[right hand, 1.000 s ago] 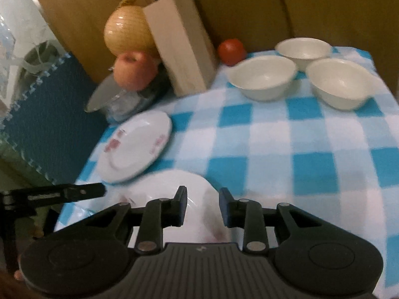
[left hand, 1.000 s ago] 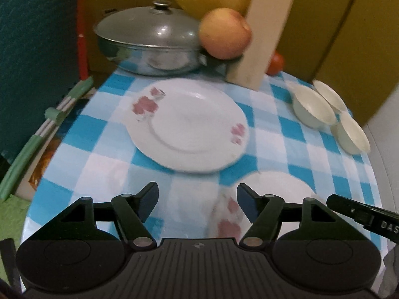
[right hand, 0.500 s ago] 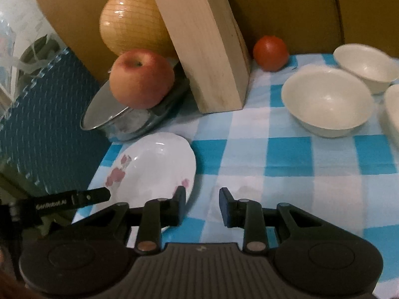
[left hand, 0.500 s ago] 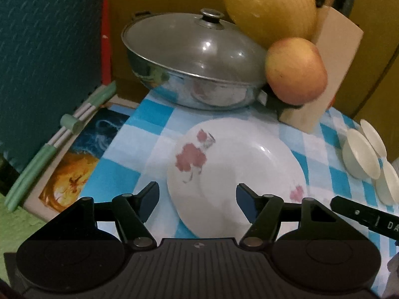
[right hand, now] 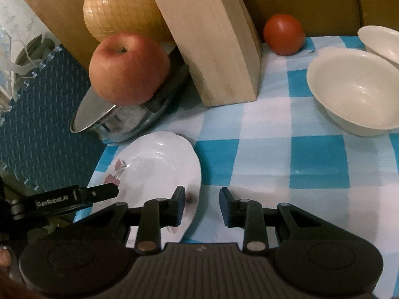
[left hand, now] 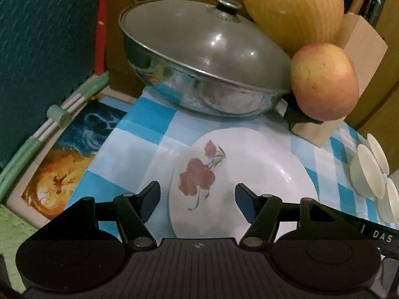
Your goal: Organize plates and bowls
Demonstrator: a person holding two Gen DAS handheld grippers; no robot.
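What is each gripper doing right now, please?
Left gripper: jaws closing, wide apart, holding nothing.
Right gripper: narrowly open, holding nothing.

The plate's (left hand: pixel 239 174) near rim is hidden behind the left gripper's body. The bowls (left hand: pixel 369 172) are seen edge-on at the frame's right, the nearest cut off. In the right view, the far bowl (right hand: pixel 381 41) is cropped, and the apple (right hand: pixel 128 68) covers the pot's (right hand: pixel 124 122) lid.
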